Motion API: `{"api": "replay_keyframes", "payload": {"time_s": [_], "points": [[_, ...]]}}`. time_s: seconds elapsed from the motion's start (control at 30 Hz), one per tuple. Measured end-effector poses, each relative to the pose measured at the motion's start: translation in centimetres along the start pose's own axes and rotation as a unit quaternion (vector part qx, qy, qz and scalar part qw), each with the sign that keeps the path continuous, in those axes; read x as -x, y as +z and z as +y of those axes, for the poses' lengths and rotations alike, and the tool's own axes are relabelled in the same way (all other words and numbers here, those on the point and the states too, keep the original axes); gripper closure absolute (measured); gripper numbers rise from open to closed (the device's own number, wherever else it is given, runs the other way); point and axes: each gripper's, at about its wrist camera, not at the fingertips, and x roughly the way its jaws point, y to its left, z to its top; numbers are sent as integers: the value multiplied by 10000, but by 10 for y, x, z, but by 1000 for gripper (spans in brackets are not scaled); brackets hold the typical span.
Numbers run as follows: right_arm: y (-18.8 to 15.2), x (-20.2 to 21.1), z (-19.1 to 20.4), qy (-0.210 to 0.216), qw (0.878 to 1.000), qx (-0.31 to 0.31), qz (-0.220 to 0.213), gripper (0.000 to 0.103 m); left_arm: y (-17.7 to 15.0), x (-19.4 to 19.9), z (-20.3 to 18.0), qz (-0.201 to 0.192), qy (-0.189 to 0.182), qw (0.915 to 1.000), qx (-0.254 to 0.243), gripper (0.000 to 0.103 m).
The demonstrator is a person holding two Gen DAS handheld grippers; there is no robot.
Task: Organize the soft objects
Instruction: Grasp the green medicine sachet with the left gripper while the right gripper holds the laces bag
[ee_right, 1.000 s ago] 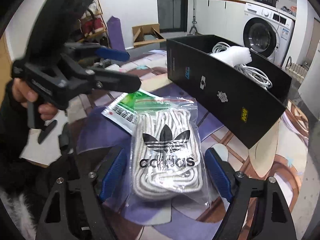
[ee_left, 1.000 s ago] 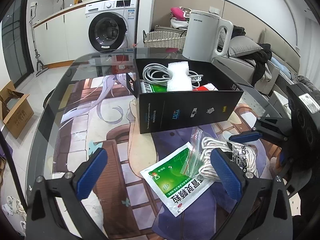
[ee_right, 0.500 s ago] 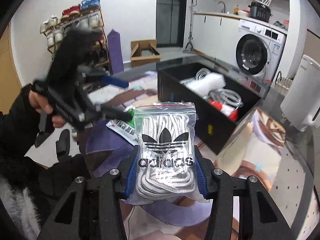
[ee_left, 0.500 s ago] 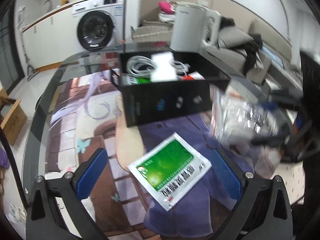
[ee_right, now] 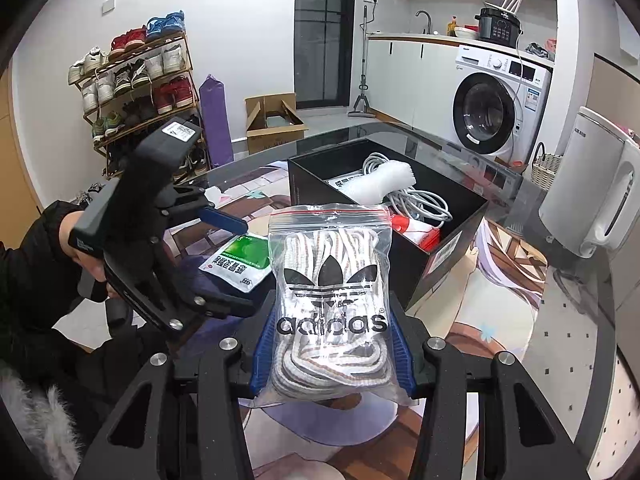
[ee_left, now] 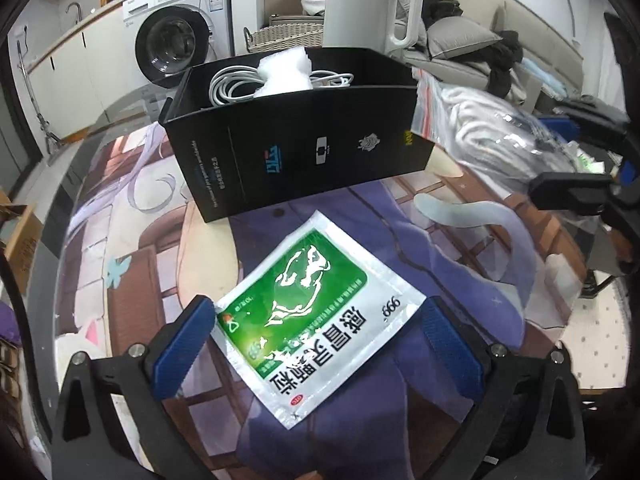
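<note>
Bag of laces (ee_right: 332,300): soft, light, slick plastic, squashy under pressure; clamped low across its width in right claw (ee_right: 330,354), lifted off desk (ee_left: 132,264), near black box (ee_right: 448,248). Best held across bulky middle, not thin zip edge. Green packet (ee_left: 316,308): flat, floppy, lying on desk between wide-apart fingers of left claw (ee_left: 318,340), needs edge pinch.

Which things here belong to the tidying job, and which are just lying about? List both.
Job: zip bag of laces in the right gripper; green sachet between the open left gripper fingers; black box.

Lying about: kettle, wicker basket, cardboard box.
</note>
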Motion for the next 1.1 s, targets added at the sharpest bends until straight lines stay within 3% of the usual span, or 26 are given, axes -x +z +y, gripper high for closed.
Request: {"api": "replay_keyframes", "payload": {"time_s": [0.47,1.1], "points": [[0,-4,4,73,10000,22,25,54,4,-1,11,-57,-135,9997,216,0],[0,-7,6,136,9998,99,61,54,1,-3,10,-119,25,9999,84,1]]}}
